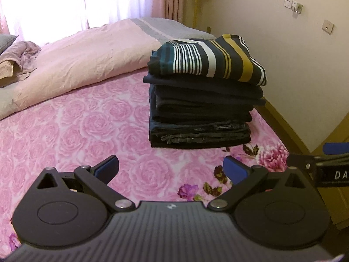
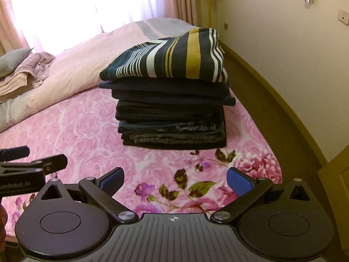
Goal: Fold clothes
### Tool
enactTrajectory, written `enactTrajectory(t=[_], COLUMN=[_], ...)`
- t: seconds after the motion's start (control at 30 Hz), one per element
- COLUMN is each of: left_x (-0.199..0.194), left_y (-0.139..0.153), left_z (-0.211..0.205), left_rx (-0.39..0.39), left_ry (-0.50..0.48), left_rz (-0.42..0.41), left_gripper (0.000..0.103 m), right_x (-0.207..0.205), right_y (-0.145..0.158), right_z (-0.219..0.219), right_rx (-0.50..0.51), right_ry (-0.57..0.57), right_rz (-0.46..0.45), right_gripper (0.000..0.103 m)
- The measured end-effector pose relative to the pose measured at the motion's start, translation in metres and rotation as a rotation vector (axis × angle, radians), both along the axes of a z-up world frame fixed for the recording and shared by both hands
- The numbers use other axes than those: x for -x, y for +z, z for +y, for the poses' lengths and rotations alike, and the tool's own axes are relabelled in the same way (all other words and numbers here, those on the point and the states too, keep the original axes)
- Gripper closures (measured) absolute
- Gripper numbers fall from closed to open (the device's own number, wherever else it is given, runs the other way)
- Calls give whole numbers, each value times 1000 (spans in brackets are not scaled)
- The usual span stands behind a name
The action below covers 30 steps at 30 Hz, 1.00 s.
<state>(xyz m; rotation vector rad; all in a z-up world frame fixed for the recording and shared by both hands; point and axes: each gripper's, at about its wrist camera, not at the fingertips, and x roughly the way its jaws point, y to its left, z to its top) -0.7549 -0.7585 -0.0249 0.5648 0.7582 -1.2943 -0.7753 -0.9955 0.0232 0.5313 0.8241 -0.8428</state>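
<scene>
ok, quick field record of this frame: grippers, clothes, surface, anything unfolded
left gripper: open, empty, above the blanket, short of the stack
right gripper: open, empty, beside the left one
stack of folded clothes: dark garments, on the bed's right side
top item: striped shirt, folded, navy with white and mustard stripes
surface: pink rose blanket
behind: pink duvet, bunched up
unfolded: crumpled lilac cloth by the grey pillow

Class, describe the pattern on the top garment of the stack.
Top garment: navy with white and mustard stripes; clearest in right wrist view.
</scene>
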Motion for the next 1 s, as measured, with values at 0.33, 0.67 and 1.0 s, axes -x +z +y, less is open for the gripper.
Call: enactTrajectory(t=[0.33, 0.67, 1.0], left_x=[12, 9, 9], left_y=[-3, -4, -5], left_z=[-6, -8, -9], left_rx=[-12, -16, -17], left_ry=[-7, -4, -4], left_rz=[-4, -15, -16], left_gripper=[2, 2, 2], right_x=[13, 9, 7], right_y=[3, 4, 3], right_z=[-6, -11, -12], right_rx=[-5, -5, -9], right_ry=[-12, -9, -8], right_rz=[-10, -18, -12], right_gripper=[1, 1, 1])
